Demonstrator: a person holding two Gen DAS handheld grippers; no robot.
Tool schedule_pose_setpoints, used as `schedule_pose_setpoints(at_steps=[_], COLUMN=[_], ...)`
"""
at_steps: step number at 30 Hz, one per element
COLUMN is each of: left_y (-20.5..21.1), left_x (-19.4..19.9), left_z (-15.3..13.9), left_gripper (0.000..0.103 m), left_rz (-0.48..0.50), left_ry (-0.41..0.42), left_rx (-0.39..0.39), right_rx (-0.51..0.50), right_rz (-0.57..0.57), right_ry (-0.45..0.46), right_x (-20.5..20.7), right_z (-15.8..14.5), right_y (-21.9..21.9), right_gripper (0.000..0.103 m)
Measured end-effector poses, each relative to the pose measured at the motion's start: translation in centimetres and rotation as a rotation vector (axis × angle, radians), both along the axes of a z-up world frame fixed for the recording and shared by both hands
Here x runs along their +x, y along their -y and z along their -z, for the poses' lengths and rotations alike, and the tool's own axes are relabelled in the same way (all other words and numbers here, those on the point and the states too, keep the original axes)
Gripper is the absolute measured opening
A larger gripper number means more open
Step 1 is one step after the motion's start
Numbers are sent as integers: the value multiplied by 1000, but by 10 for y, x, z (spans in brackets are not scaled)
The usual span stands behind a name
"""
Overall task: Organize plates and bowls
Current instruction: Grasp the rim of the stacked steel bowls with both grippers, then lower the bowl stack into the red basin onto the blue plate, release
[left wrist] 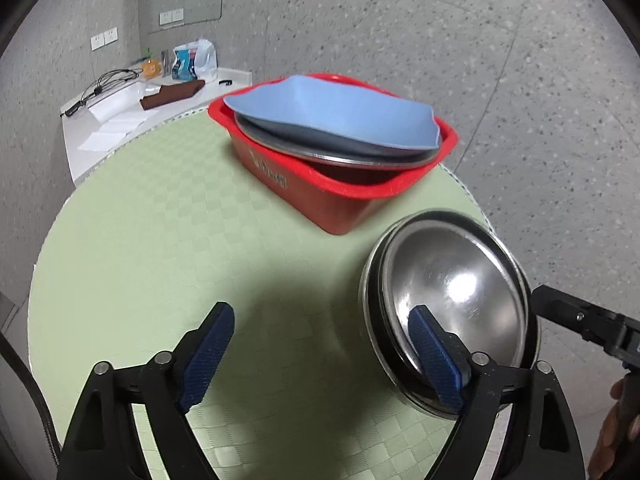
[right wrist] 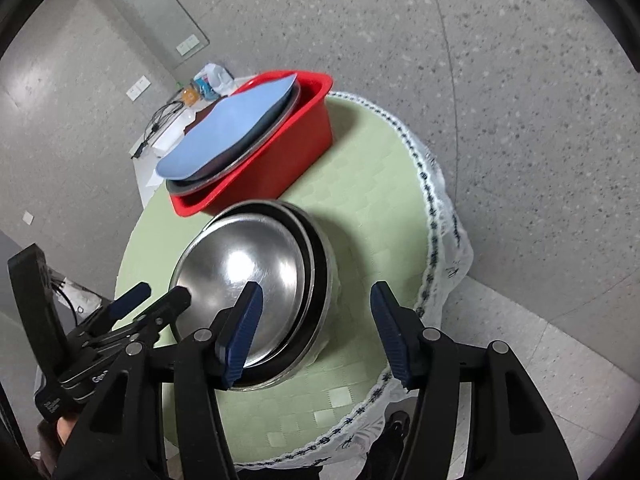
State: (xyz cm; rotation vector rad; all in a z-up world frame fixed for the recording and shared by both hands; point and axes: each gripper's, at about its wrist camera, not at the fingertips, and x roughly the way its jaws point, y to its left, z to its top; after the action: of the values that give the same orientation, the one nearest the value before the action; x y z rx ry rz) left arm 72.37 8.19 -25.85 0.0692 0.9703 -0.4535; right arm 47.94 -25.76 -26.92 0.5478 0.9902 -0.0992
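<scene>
Plates, topped by a blue plate (left wrist: 336, 110), already lay in the red basin (left wrist: 344, 196); the nested steel bowls (right wrist: 256, 292) remained on the green-clothed table (left wrist: 160, 240), left gripper (left wrist: 320, 356) and right gripper (right wrist: 316, 332) both wide, holding nothing.

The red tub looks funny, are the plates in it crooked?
Yes. The blue plate and the metal plate under it lie tilted across the red tub, sticking up over its rim instead of resting flat inside. They seem too wide to drop in.
</scene>
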Motion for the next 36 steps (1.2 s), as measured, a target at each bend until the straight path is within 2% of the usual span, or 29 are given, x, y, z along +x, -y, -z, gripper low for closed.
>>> schedule_pose_setpoints(at_steps=[11, 14, 16, 17, 18, 23, 26, 29, 36], left_y=[27, 29, 34, 37, 37, 30, 30, 30, 27], left_x=[23, 24, 26, 27, 28, 33, 29, 21, 19], left_z=[12, 16, 20, 19, 19, 19, 12, 3, -33], left_gripper=[81, 66, 48, 43, 38, 37, 35, 33, 30], left_rz=[2, 31, 57, 77, 88, 89, 108, 142, 174], left_ry=[-30, -56, -76, -82, -85, -104, -83, -61, -8], left_rx=[19, 3, -3, -23, -30, -42, -39, -26, -108], right_rx=[50, 70, 85, 95, 111, 125, 121, 124, 75], right_rz=[-31, -40, -47, -51, -60, -63, -60, -46, -6], right_ry=[-46, -56, -63, -62, -66, -61, -58, -36, 51], right_x=[6, 9, 12, 13, 15, 15, 13, 6, -2], right_z=[24, 32, 37, 39, 41, 44, 43, 36, -10], right_y=[0, -1, -1, -1, -1, 2, 4, 10, 19], right_gripper=[58, 58, 58, 58, 53, 43, 35, 35, 34])
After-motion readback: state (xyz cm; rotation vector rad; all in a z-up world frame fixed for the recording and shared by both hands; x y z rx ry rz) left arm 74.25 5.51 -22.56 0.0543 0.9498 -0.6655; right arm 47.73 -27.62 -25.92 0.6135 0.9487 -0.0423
